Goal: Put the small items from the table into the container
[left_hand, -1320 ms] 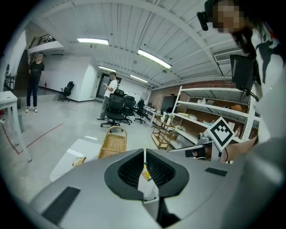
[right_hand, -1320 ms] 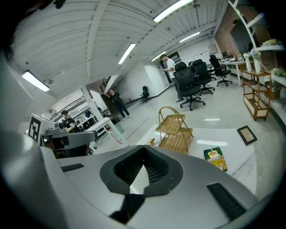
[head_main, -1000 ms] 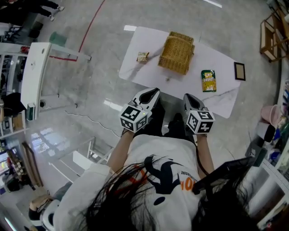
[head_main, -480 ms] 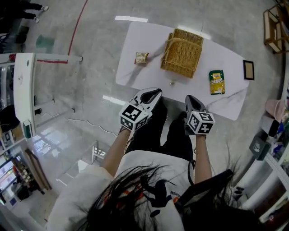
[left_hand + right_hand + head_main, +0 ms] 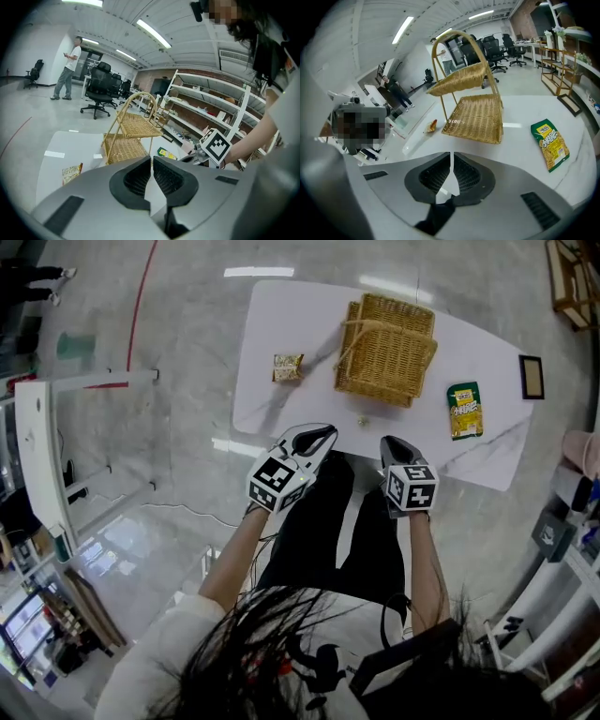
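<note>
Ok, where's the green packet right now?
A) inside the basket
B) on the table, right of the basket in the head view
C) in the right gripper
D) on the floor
B: the green packet lies flat on the table, apart from the basket and to its right, while the right gripper is shut with nothing between its jaws.

the tiny item near the basket can't be identified.
</note>
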The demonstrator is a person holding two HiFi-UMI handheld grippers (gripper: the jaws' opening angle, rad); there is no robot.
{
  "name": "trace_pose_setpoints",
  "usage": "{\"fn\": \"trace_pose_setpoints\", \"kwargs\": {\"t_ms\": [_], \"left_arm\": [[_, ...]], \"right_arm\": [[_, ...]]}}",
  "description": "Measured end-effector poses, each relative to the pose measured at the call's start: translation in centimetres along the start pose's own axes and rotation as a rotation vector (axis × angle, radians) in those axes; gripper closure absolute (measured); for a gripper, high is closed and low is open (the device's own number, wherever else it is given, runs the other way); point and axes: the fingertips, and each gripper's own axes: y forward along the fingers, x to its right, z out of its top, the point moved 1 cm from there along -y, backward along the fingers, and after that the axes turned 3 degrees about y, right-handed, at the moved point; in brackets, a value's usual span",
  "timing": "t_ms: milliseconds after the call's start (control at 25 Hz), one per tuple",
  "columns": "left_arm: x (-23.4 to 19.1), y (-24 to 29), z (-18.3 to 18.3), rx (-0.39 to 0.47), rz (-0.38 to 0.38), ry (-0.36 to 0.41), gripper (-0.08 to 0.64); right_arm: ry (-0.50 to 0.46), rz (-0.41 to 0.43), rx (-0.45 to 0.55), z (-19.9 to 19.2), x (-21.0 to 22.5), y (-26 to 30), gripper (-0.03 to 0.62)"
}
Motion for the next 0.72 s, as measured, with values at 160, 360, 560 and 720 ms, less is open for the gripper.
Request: {"fn": "trace_pose_setpoints", "kwargs": {"t_ms": [160,360,560,720], "left_arm": [[-1.6,1.4,-1.1,-0.009,-0.012,-0.003,0.537],[-2.8,2.5,-2.4,-0.017,-0.021,-0.026,0.537],[-3.7,2.7,-4.3,-0.042,-0.026,-0.056,0.537],[-4.4,2.5,-4.9,-0.037,-0.025,-0.081,0.537]], "right_arm": [[-0.027,-0.03,-0.086,-1.6,0.4,3.5,0.56],[-0.003,-0.029,-0.148,-2.3,0.5,7.9,0.485],[0.1,-0.074,-0.187,-3.7,1.3,11.5,0.466],[0.11,-0.115,-0.233,-4.9,1.8,13.0,0.452]]}}
